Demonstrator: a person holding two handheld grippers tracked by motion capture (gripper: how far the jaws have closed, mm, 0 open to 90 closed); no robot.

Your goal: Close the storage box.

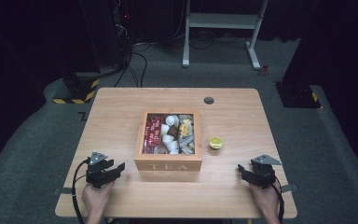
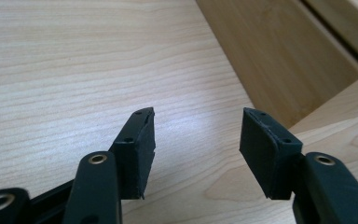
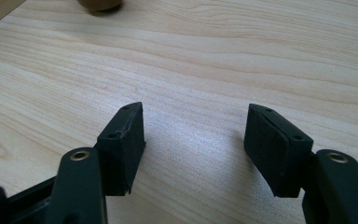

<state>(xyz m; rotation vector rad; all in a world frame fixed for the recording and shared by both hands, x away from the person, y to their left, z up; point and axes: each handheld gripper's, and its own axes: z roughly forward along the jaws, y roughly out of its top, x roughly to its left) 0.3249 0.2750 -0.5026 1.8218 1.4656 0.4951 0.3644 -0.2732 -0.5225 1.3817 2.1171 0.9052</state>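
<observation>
Both grippers sat low at the bench's near edge! The left gripper [image 1: 116, 169] waited by the near left corner, jaws spread over bare wood with nothing between them, just beside the tea box [image 1: 168, 164]. The right gripper [image 1: 243, 171] rested by the near right corner, jaws also spread and empty. The box stood mid-bench, lid off, full of sachets and pods. A yellow pod [image 1: 215, 142] lay just right of it, apart.
</observation>
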